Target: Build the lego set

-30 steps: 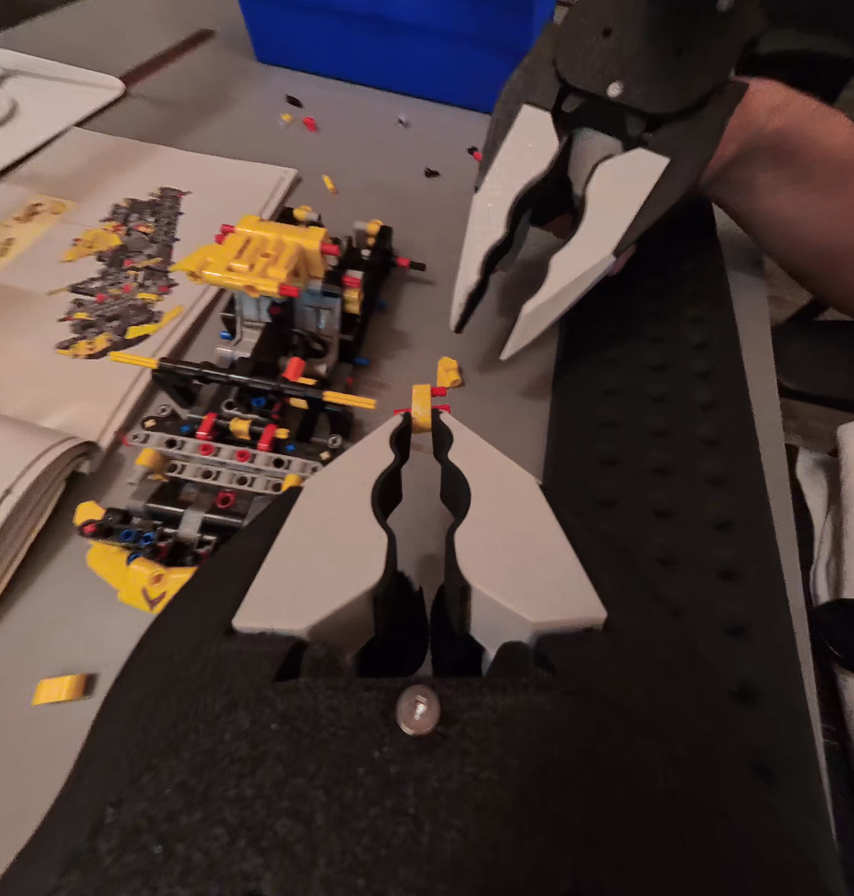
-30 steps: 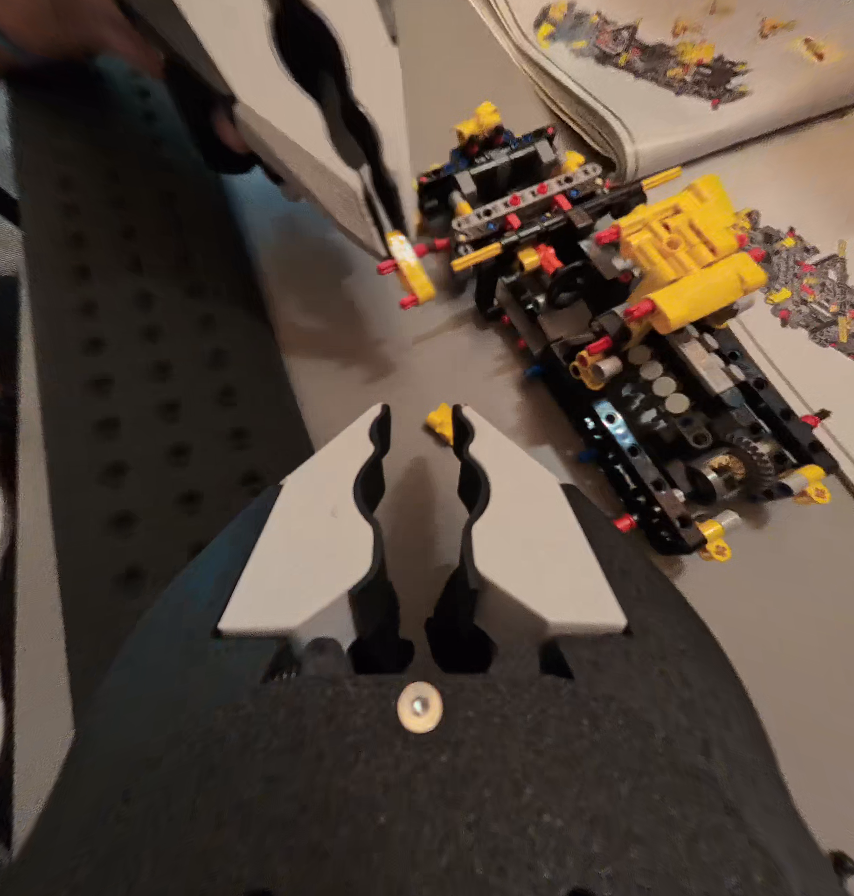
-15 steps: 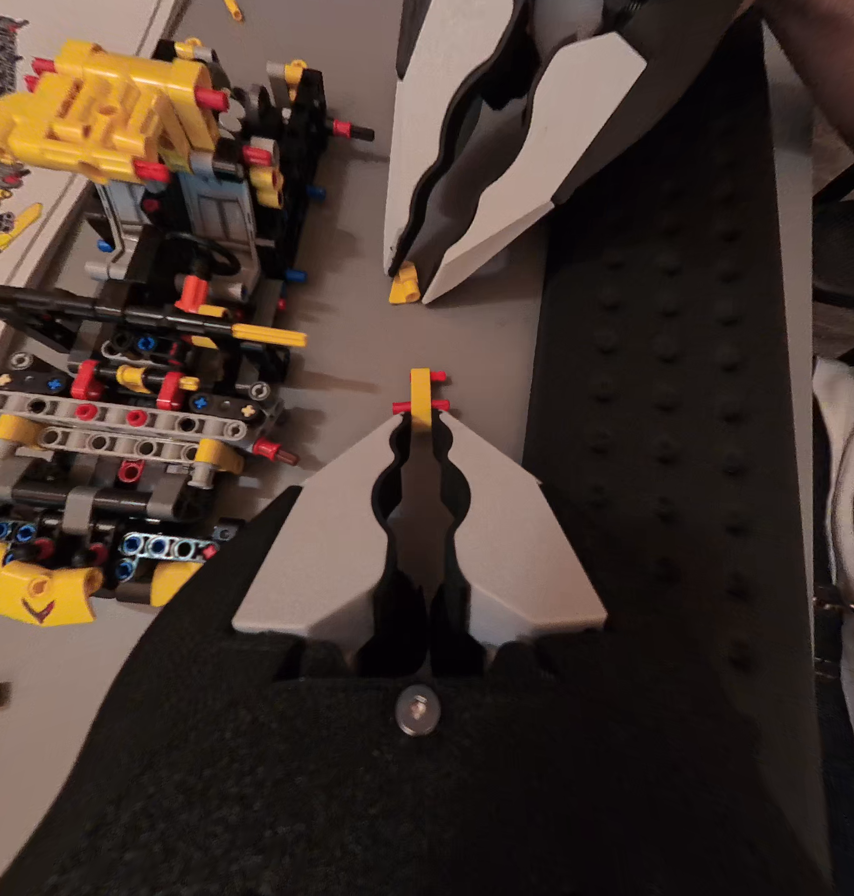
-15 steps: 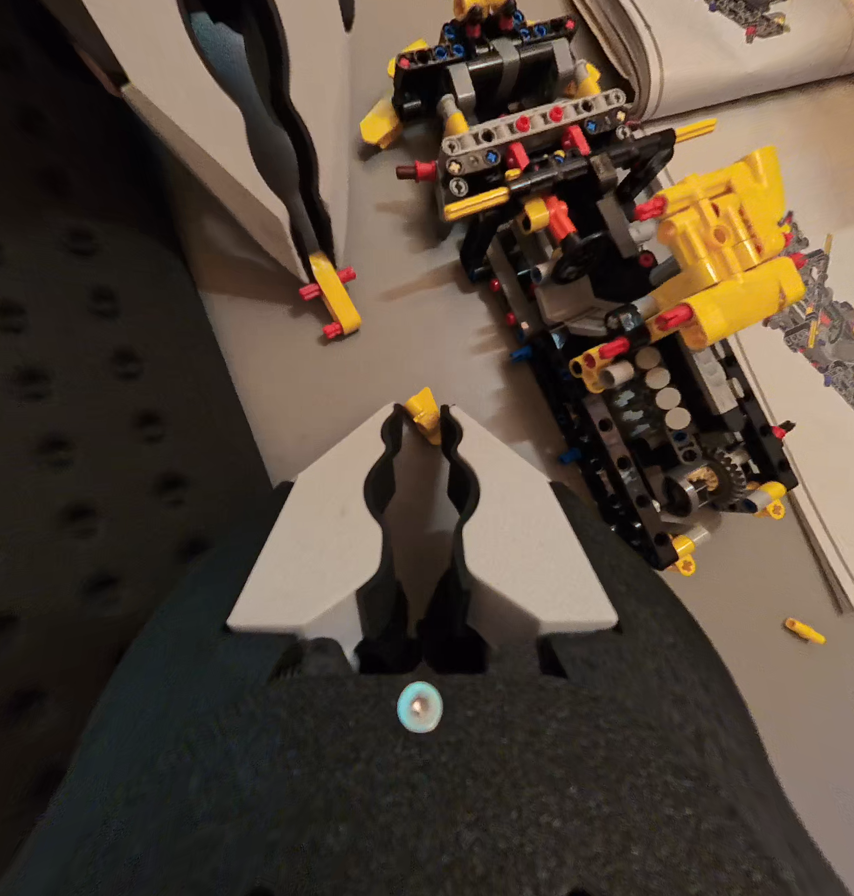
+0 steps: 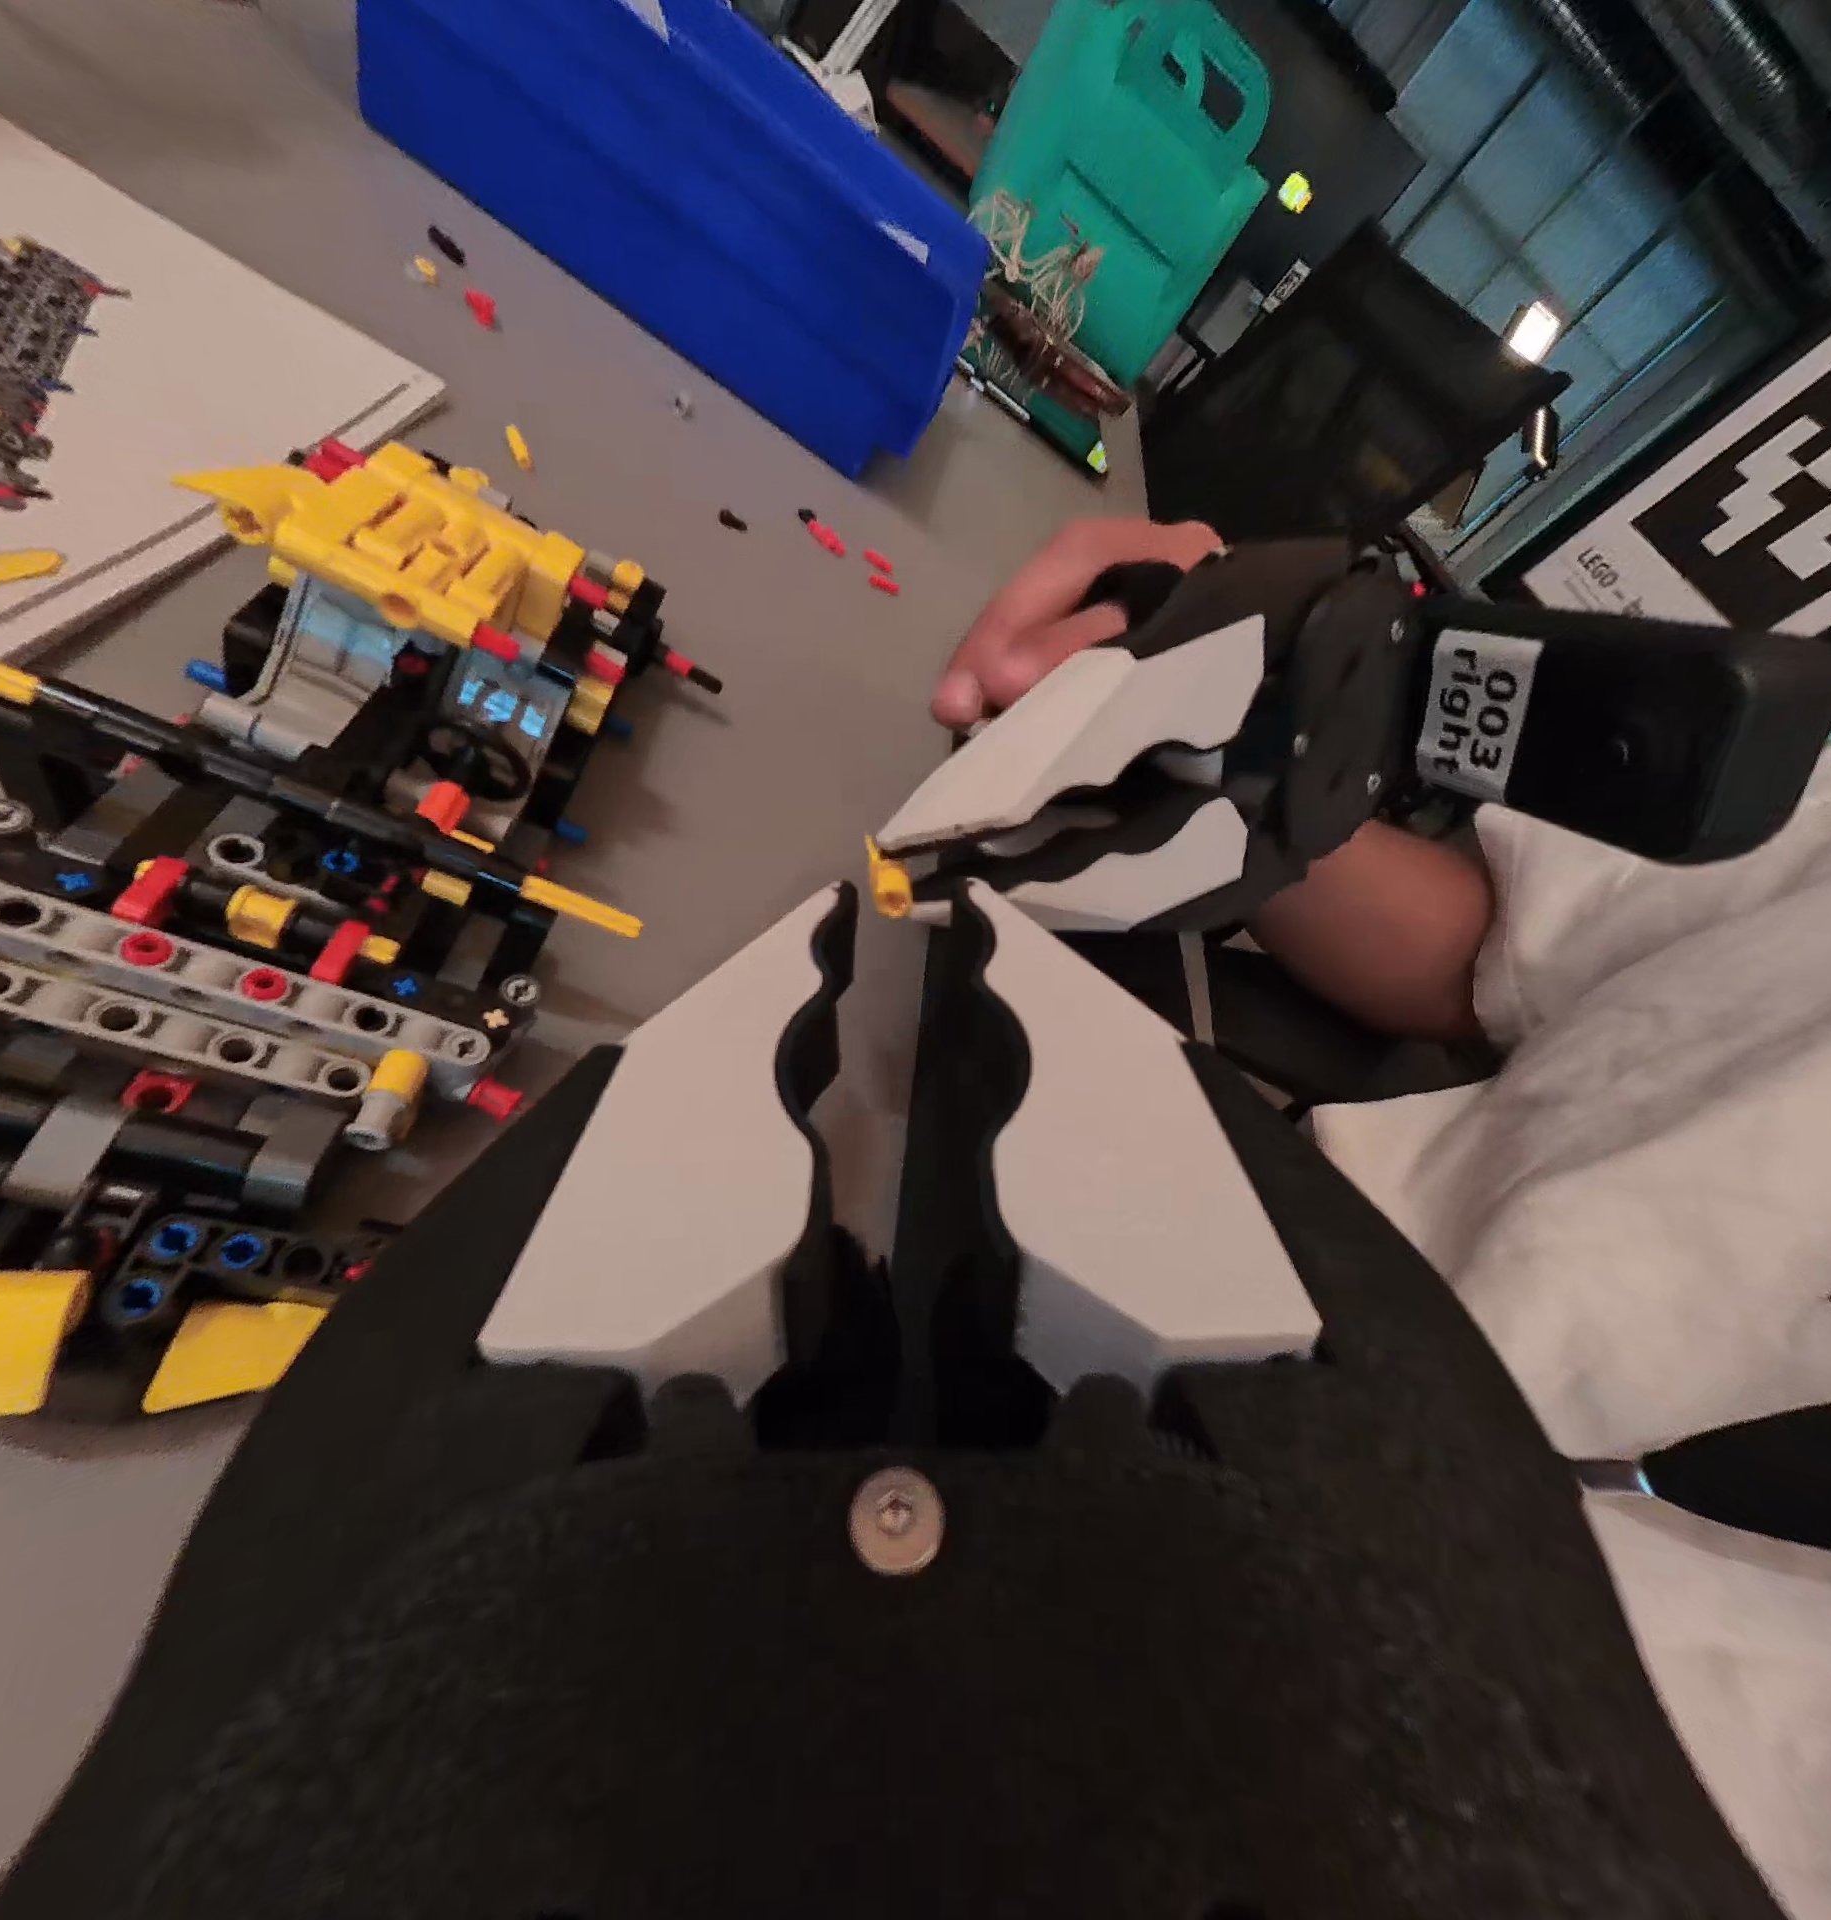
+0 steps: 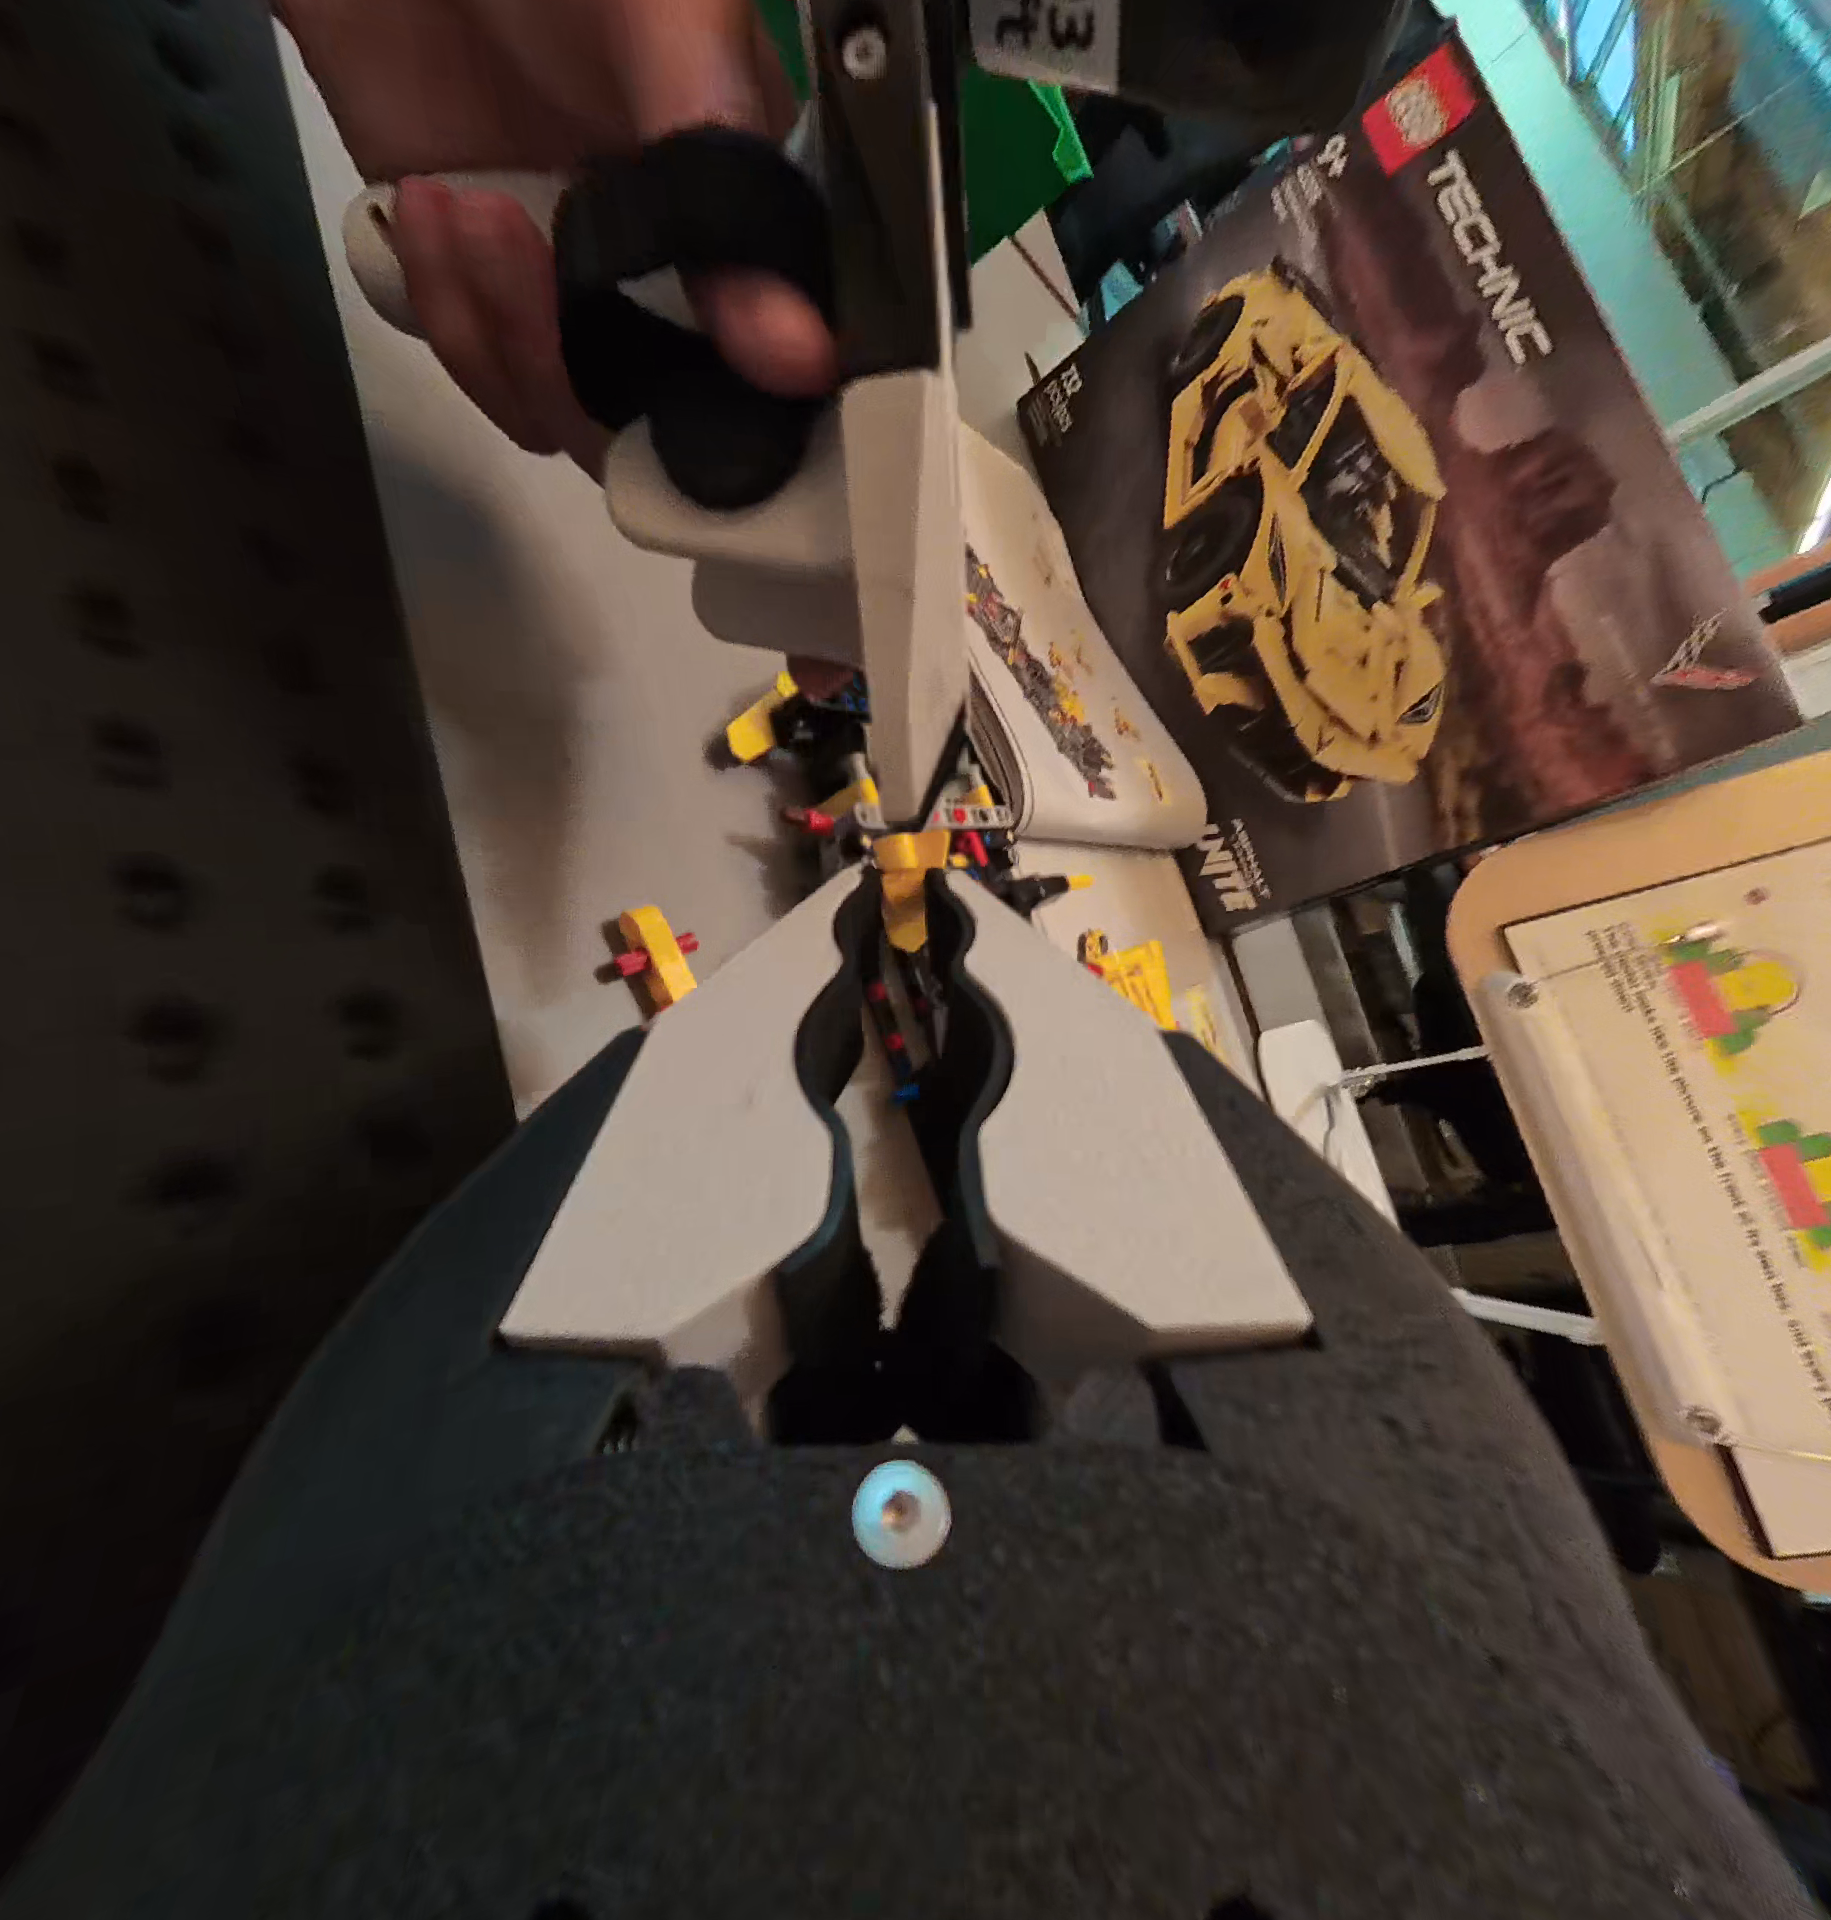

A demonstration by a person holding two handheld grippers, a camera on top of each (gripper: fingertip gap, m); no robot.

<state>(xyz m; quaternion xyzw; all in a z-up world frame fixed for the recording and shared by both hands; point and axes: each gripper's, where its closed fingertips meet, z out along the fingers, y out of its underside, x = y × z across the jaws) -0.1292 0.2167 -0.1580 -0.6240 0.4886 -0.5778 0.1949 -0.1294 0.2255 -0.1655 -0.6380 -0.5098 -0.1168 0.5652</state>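
Right tool pinched closed; left tool slightly parted, tips meeting.

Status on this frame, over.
Right tongs shut on small yellow connector piece. Left tongs slightly open, empty, tips beside it. Yellow-and-black brick car chassis on grey table, untouched. Path clear.

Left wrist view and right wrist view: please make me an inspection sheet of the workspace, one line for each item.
Surface: grey table, bare between the model and the grippers.
Job's things: partly built model on the table; instruction booklet beside it; yellow piece with red pins lying loose; set box standing behind.
Clutter: small loose pieces scattered near the blue bin.
Grippers: left gripper open, empty; right gripper shut on small yellow piece, close to the left gripper's tips.
Cables: nothing seen.
Surroundings: black dimpled mat beside the table; green bag beyond the bin.
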